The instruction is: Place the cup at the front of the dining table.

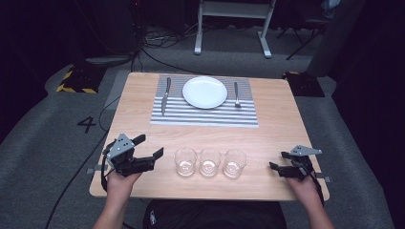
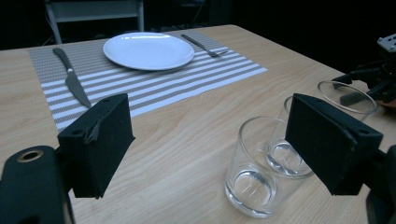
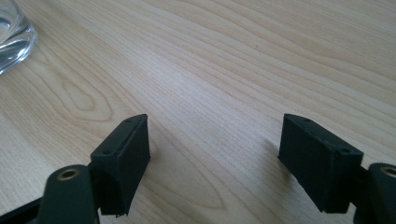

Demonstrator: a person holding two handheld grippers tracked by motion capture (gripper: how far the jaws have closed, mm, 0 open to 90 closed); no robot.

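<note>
Left gripper [image 1: 149,147] at near-left table [image 1: 277,119] edge, lifted off the wood, jaws spread, nothing between. Right gripper [image 1: 278,160] at near-right edge, low over the wood, jaws spread too, nothing pinched.

Three glasses in a row between the two grippers, near edge: left glass [image 1: 185,161], mid glass [image 1: 209,161], right glass [image 1: 234,163]. All upright, empty, just beside each other. Left glass just beside left gripper's fingertip, not touching as far as high view tells. Right glass well apart from right gripper.

From left gripper view: pads wide apart, left glass [image 2: 254,168] standing near right pad [image 2: 327,140], not gripped. Mid glass [image 2: 287,149] half hidden behind that pad, overlapping left glass in line of sight. Right glass [image 2: 348,95] farther back, right gripper [image 2: 369,86] just past its rim. Overlap not seen from above, where the row reads evenly spaced.

From right gripper view: bare wood grain between pads, shadows close under both fingers [image 3: 122,158]. Thick base of one glass [image 3: 14,35] clipped at top-left corner.

Farther out, high view: striped mat [image 1: 205,114] across table's far half. Plate [image 1: 205,92] centred on it, knife [image 1: 165,95] on mat left of plate, fork [image 1: 236,94] on mat right of plate, both apart from plate. Left gripper view adds knife blade pointing toward near edge, fork tines toward plate side.
</note>
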